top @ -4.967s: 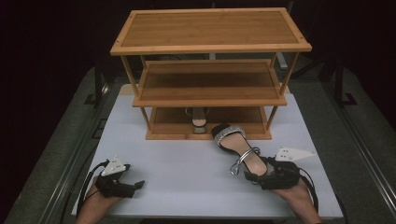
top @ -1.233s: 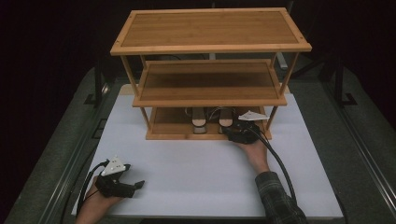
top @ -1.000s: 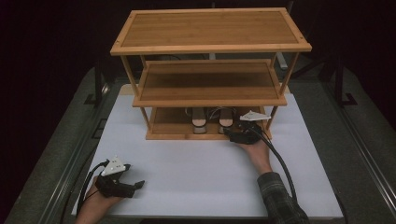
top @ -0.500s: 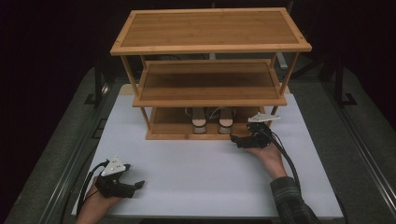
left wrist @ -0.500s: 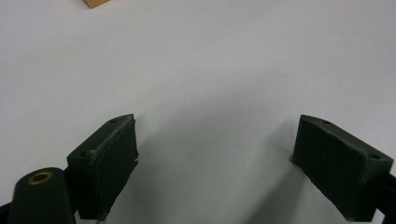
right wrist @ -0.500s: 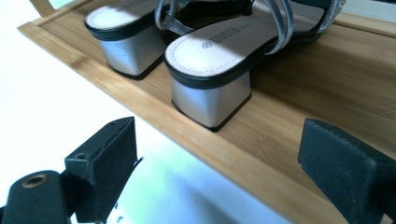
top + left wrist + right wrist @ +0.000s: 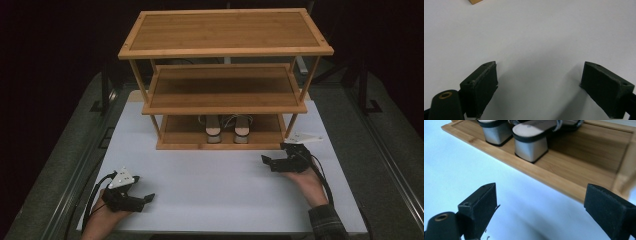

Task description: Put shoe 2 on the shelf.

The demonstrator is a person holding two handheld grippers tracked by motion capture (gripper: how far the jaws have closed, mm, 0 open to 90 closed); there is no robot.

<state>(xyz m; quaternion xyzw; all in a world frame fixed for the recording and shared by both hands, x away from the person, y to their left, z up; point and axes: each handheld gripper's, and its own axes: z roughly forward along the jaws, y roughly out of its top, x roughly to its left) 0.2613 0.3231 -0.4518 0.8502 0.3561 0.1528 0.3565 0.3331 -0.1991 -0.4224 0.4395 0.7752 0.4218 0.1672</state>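
Item: pair of sandals (image 7: 226, 129), heels toward me, long axes running front to back, on the bottom tier of the wooden rack (image 7: 225, 90). My right gripper (image 7: 266, 161), jaws just opened wide and empty, sits nearer, right of the rack's front edge; my left gripper (image 7: 147, 199), wide too, well back.

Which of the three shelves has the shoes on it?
The bottom shelf: two block-heeled sandals stand side by side on it, heels outward. The middle shelf and top shelf are bare.

Two sandals (image 7: 214, 129) (image 7: 241, 129) are sitting on one wooden rack (image 7: 225, 47) with three shelves. Two grippers (image 7: 145, 199) (image 7: 266, 161) are resting on one white table (image 7: 210, 180).
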